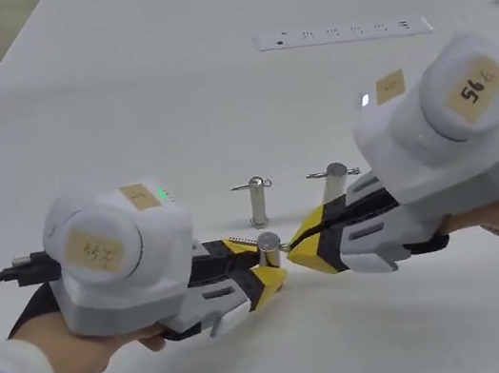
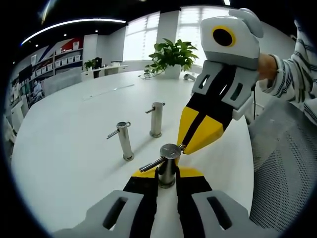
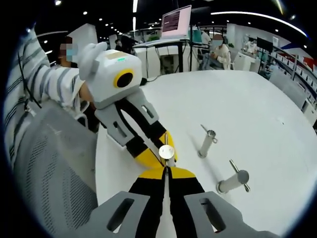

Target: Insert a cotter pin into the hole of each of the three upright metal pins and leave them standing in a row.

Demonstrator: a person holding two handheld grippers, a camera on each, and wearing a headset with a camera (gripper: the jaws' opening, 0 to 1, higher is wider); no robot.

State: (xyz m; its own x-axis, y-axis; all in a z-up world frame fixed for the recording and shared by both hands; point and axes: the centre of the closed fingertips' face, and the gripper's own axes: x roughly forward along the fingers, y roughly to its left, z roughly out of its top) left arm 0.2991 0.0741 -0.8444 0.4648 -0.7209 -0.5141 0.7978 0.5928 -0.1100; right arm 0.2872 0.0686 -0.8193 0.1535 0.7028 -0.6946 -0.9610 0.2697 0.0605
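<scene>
L gripper clenched on near upright pin; R gripper grasping cotter pin, horiz through hole, from right.

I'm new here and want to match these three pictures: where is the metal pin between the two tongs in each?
Head view: low centre, the pin stands between the left tongs and right tongs.
Left gripper view: bottom centre, gripped by the left tongs, its cotter pin poking out.
Right gripper view: centre, round top at the right tongs' shut tips.
Shared landmark: the two other pins standing nearby.
</scene>
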